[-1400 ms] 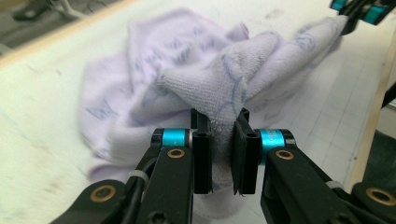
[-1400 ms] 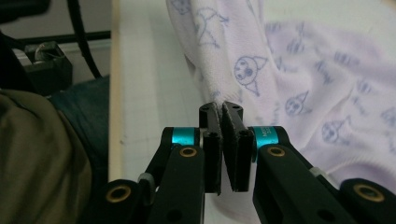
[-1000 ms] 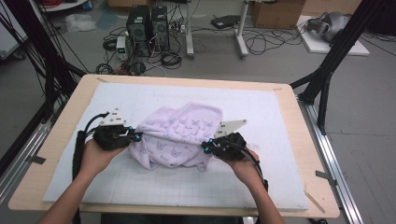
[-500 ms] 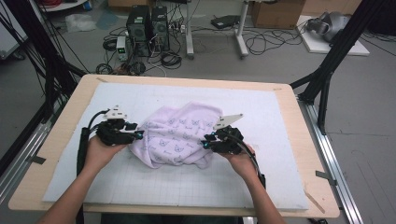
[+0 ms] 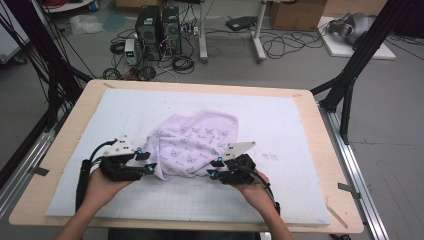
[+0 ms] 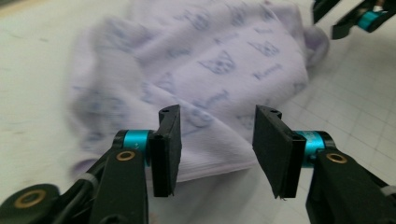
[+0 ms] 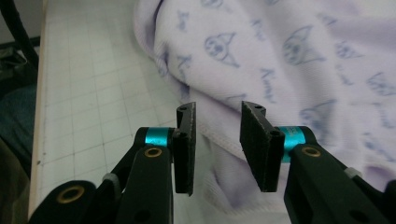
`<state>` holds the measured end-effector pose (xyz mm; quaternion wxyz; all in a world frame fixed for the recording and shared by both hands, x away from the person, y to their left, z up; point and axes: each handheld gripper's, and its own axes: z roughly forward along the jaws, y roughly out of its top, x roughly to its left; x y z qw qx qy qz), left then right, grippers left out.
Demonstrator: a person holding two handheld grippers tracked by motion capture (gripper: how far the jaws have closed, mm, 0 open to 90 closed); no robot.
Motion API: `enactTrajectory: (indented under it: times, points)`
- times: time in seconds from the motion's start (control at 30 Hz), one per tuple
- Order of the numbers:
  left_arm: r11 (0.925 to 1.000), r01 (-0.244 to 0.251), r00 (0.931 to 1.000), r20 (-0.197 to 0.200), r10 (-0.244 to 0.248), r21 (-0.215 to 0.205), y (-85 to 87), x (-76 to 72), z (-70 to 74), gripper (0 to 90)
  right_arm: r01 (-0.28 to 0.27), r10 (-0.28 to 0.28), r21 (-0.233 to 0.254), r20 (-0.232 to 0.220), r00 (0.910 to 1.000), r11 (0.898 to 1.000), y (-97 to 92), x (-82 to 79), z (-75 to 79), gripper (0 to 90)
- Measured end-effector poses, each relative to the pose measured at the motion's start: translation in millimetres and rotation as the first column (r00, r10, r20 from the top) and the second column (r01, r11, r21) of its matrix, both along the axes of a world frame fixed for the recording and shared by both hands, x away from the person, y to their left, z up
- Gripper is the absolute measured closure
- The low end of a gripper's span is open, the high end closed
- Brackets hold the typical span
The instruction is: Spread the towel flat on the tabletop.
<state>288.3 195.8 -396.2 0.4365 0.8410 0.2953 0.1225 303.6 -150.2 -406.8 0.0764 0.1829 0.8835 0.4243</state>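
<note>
- Left claw [image 5: 148, 162] had just opened partway, nothing gripped, at the towel's [image 5: 195, 142] edge.
- Right claw [image 5: 214, 168] same deal, jaws just parted, hem loose between them.

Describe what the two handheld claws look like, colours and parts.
Both the left claw and right claw are black, with flat black pads, turquoise collars behind them and brass-coloured rivets. Each carries a grey three-cornered plate on top and trails a black cable. The forearms are bare, without sleeves.

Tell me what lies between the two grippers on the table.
The crumpled lilac cloth lies between the left gripper and the right gripper, seen in the high view.
</note>
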Motion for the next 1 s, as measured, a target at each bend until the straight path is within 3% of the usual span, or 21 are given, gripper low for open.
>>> enactTrajectory:
  times: [0.07,0.17,0.23,0.3,0.4,0.43,0.57,0.63,0.67,0.73,0.77,0.83,0.9,1.0]
  points:
    - [0.9999,0.009,0.9997,-0.024,-0.009,0.011,-7.0,3.4,-11.4,51.7,-0.011,0.011,-0.02,-0.001,0.9999,1.0,7.0,1.5,-6.3,64.3]
    - [0.9978,0.009,0.9989,-0.047,-0.006,0.066,-24.1,13.4,-35.1,49.4,-0.016,0.015,-0.053,-0.017,0.9997,0.998,22.1,9.6,-20.0,60.9]
    - [0.9967,0.001,0.9993,-0.038,0.002,0.081,-28.0,16.0,-39.7,50.9,-0.015,0.013,-0.079,-0.022,0.9997,0.997,29.7,13.3,-26.5,61.2]
    - [0.9952,-0.01,0.9998,-0.018,0.012,0.098,-31.7,18.5,-41.6,58.2,-0.009,0.008,-0.106,-0.014,0.9999,0.994,35.2,14.8,-30.2,68.1]
    - [0.9907,0.009,1.0,-0.004,-0.009,0.136,-28.1,17.4,-35.2,77.3,-0.006,0.007,-0.113,0.008,0.9999,0.994,35.2,15.2,-28.8,81.6]
    - [0.9911,0.014,0.9999,-0.007,-0.013,0.132,-26.2,16.1,-34.3,78.8,-0.004,0.005,-0.107,0.006,1.0,0.994,33.9,15.5,-28.1,82.7]
    - [0.9925,0.022,0.9998,-0.005,-0.022,0.121,-19.7,11.2,-28.3,80.3,-0.009,0.01,-0.078,0.005,0.9999,0.997,25.9,11.7,-18.8,84.1]
    - [0.9962,0.026,0.9997,-0.001,-0.026,0.083,-11.5,6.9,-15.2,80.3,-0.01,0.011,-0.064,0.021,0.9997,0.998,19.5,8.8,-11.2,84.2]
    - [0.9962,0.026,0.9997,-0.001,-0.026,0.083,-11.5,6.9,-15.2,80.3,-0.01,0.011,-0.064,0.021,0.9997,0.998,19.5,8.8,-11.2,84.2]
    - [0.9978,0.03,0.9995,0.005,-0.031,0.058,-5.9,5.0,-3.5,80.6,0.004,-0.002,-0.032,0.04,0.9992,0.999,5.6,5.1,2.2,84.3]
    - [0.9983,0.032,0.9994,0.012,-0.033,0.048,-3.4,3.6,2.9,80.6,0.004,-0.002,-0.032,0.04,0.9992,0.999,5.6,5.1,2.2,84.3]
    - [0.9985,0.037,0.9986,0.035,-0.039,0.04,2.3,-0.2,15.7,83.6,0.025,-0.026,0.004,0.056,0.9981,1.0,-10.1,1.0,16.9,84.5]
    - [0.9993,0.028,0.9978,0.059,-0.03,0.026,9.9,-3.8,27.9,83.6,0.041,-0.041,0.003,0.079,0.996,0.999,-19.4,-2.5,26.6,84.6]
    - [0.9994,0.007,0.996,0.089,-0.009,0.033,20.8,-6.4,41.9,84.1,0.055,-0.057,0.023,0.079,0.9953,0.998,-28.6,-4.0,34.7,84.6]
